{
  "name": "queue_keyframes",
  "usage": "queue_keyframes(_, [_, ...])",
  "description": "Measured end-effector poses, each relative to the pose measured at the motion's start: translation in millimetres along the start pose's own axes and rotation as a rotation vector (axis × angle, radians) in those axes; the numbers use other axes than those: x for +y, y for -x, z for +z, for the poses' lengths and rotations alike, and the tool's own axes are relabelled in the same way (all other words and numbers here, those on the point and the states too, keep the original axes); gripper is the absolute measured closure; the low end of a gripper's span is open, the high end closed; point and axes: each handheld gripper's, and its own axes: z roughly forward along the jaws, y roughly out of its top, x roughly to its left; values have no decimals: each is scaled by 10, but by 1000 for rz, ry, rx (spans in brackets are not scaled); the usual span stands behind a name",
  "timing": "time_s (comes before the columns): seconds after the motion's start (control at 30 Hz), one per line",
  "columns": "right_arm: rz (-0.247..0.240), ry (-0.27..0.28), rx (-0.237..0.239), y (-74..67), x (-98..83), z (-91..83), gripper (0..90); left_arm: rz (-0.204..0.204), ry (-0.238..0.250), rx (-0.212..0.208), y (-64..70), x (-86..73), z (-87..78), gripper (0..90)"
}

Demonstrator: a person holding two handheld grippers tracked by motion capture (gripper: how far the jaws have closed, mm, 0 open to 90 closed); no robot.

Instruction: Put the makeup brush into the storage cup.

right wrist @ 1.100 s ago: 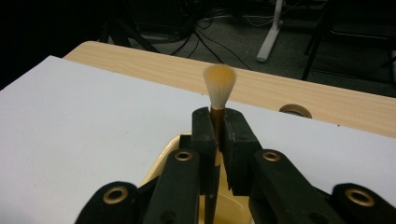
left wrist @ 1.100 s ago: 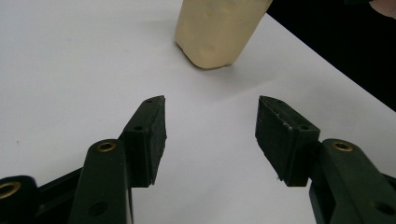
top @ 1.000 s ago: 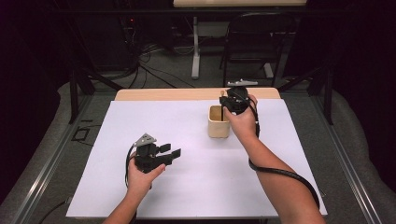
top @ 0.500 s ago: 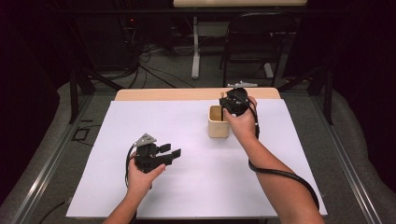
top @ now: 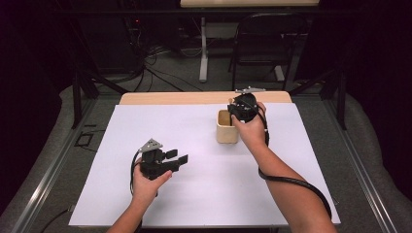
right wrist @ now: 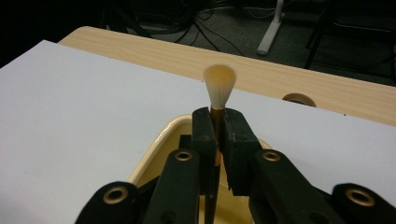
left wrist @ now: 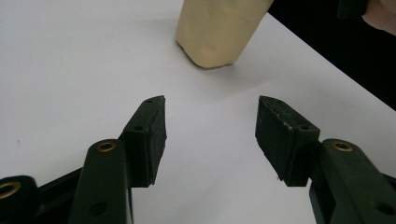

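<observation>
My right gripper (top: pixel 241 109) hovers over a cream square cup (top: pixel 226 132) at the far middle of the white sheet (top: pixel 194 199). In the right gripper view its jaws (right wrist: pixel 219 120) are shut on a thin brush with pale bristles (right wrist: pixel 219 85) pointing up past the pads, with the cup's rim (right wrist: pixel 156 141) just below. My left gripper (top: pixel 178 157) rests low over the sheet at the front left, open and holding nothing. In the left gripper view its jaws (left wrist: pixel 210 123) point toward the cup (left wrist: pixel 217 32), which stands some way ahead of them.
A wooden tabletop (top: pixel 194 98) shows beyond the sheet's far edge, with a round hole (right wrist: pixel 299 99) in it. A black chair (top: pixel 265 43) and a table leg (top: pixel 204 48) stand on the floor behind. The right gripper's cable (top: pixel 291 182) trails along the forearm.
</observation>
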Motion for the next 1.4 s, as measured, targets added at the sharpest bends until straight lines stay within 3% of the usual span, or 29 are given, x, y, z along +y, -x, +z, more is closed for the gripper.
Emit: queue_keyframes(1.4, [6, -27, 7, 38, -45, 32, 815, -1, -3, 3, -4, -4, 3, 433])
